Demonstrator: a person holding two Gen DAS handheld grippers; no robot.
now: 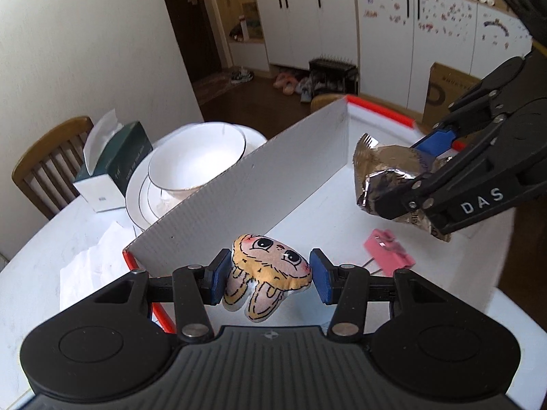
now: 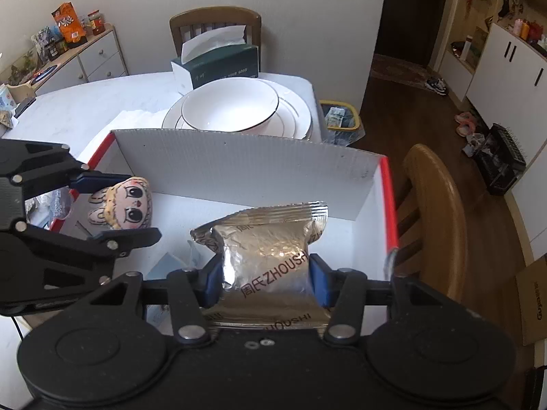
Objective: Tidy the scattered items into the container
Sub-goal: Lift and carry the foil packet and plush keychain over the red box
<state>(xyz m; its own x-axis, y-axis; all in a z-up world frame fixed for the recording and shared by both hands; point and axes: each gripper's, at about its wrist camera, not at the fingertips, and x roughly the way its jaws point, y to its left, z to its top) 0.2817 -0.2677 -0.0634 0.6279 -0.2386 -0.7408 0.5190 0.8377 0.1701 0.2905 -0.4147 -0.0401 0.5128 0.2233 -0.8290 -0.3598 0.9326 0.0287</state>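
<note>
**Both grippers loaded, hanging over the box**

Far left on the desk [image 2: 78, 102]: green tissue box [image 1: 112, 160] w/ a sheet sticking up, next to a crumpled white tissue [image 1: 95, 263]. Just right of that, a white bowl [image 1: 198, 157] sits in a stack of white plates [image 1: 140, 198]; bowl looks empty. The stack is just beside the box's outer wall; can't tell if it touches.

Next: the container, a white corrugated box [image 1: 246, 184] w/ red rim, open top. Inside on its floor: a pink binder clip [image 1: 388, 247], lying flat, well apart from the walls. Right wrist view also shows a bluish flat item [image 2: 164, 266] on the floor near the front edge, too hidden to ID.

Left gripper [image 1: 270, 276] is over the box's near-left corner, jaws at a narrow gap, pads pressed on both sides of a small plush bunny face [image 1: 273, 263], ears hanging down. Bunny is held above the box floor, not resting on it.

Right gripper [image 2: 265, 280] is over the right part of the box, pointing steeply down, jaws narrow & clamped on a silver foil snack packet [image 2: 270, 242] printed "ZHOUSHI". Packet is held in the air above the box interior.

Outside the box's left edge in right wrist view: a clear plastic wrapper [image 2: 56, 208] on the desk.
</note>
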